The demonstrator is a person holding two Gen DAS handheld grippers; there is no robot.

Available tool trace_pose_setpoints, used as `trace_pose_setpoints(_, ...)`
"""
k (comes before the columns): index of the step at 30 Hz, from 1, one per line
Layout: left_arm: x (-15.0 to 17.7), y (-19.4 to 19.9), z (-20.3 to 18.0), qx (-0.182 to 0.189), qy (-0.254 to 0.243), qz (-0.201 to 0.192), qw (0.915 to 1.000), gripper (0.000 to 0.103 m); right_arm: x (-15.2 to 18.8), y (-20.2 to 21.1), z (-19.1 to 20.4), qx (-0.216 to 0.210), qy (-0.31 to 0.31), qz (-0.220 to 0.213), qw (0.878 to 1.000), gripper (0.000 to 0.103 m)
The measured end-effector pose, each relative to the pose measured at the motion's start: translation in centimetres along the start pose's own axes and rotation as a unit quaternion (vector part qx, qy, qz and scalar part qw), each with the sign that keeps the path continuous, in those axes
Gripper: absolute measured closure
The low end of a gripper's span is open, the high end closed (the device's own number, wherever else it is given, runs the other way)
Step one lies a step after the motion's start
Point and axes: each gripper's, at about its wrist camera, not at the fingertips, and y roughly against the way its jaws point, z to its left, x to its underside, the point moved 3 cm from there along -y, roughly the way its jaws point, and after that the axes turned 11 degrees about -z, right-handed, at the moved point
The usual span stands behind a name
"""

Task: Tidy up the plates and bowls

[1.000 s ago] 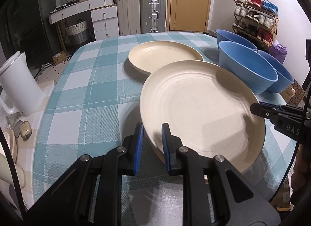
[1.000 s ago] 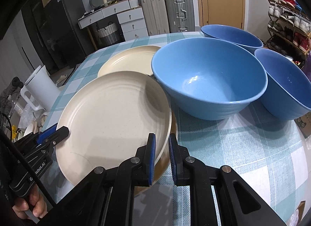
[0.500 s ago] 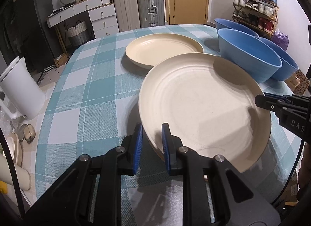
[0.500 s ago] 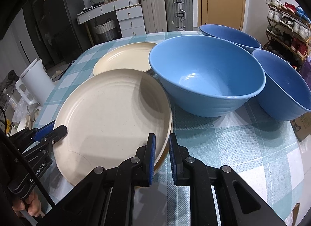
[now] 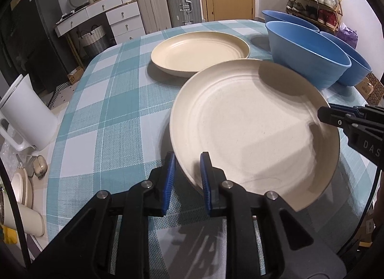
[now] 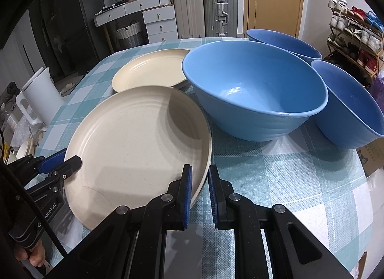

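Plate (image 5: 244, 120): cream, round, ridged rim

On the table (image 6: 300, 183) there are two cream plates, one near (image 6: 134, 139) and one farther back (image 6: 151, 70). Three blue bowls stand beside them: a front one (image 6: 254, 92), one behind it (image 6: 283, 41) and one at the right (image 6: 350, 111). Two suitcases, a pale one (image 6: 188, 12) and a grey one (image 6: 219, 12), stand by the wall, and one white jug (image 6: 40, 96) is off the table's left side.

far plate (image 6: 148, 70) partly behind the near bowl (image 6: 252, 92) — rightmost bowl (image 6: 355, 111) cut off by the edge
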Motion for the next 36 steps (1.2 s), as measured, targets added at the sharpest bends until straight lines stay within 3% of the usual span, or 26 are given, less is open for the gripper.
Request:
trace_pose_setpoints(12, 0.0, 0.0, 0.4, 0.014, 0.014, 0.002, 0.9998, 0.085, 0.1, 0.0, -0.4, -0.007, -0.003, 0.004, 1.000, 0.089)
trace_pose_setpoints(15, -0.1, 0.0, 1.3, 0.015, 0.042, 0.008, 0.9990, 0.074, 0.0, 0.3, -0.5, -0.014, -0.003, 0.001, 1.000, 0.087)
trace_pose_setpoints(17, -0.2, 0.2, 1.8, 0.016, 0.053, 0.007, 0.9985, 0.059, -0.4, 0.9, -0.8, -0.016, -0.006, -0.006, 1.000, 0.084)
trace_pose_setpoints(20, -0.6, 1.0, 2.7, 0.016, 0.067, -0.010, 0.9976, 0.041, -0.8, 1.7, -1.1, -0.023, -0.008, -0.015, 1.000, 0.074)
trace_pose_setpoints(22, -1.1, 1.8, 3.3, 0.015, 0.076, -0.023, 0.9967, 0.029, -1.2, 2.5, -1.2, -0.036, -0.011, -0.026, 0.999, 0.054)
trace_pose_setpoints(23, -1.4, 2.2, 3.6, 0.016, 0.080, -0.028, 0.9963, 0.024, -1.4, 3.0, -1.3, -0.041, -0.013, -0.032, 0.999, 0.051)
trace_pose_setpoints(28, -2.6, 4.4, 4.6, 0.023, 0.097, -0.052, 0.9937, 0.018, -3.0, 5.7, -1.3, -0.068, -0.005, -0.067, 0.995, 0.021)
trace_pose_setpoints(29, -2.9, 4.9, 4.7, 0.023, 0.099, -0.057, 0.9932, 0.015, -3.5, 6.5, -1.2, -0.076, -0.001, -0.077, 0.994, 0.021)
trace_pose_setpoints(31, -3.5, 6.0, 5.1, 0.024, 0.106, -0.069, 0.9917, 0.000, -4.4, 7.7, -1.1, -0.089, 0.004, -0.094, 0.992, 0.020)
trace_pose_setpoints(36, -5.2, 8.8, 6.0, 0.046, 0.127, -0.095, 0.9863, 0.001, -6.9, 10.6, -1.3, -0.109, 0.010, -0.123, 0.986, 0.013)
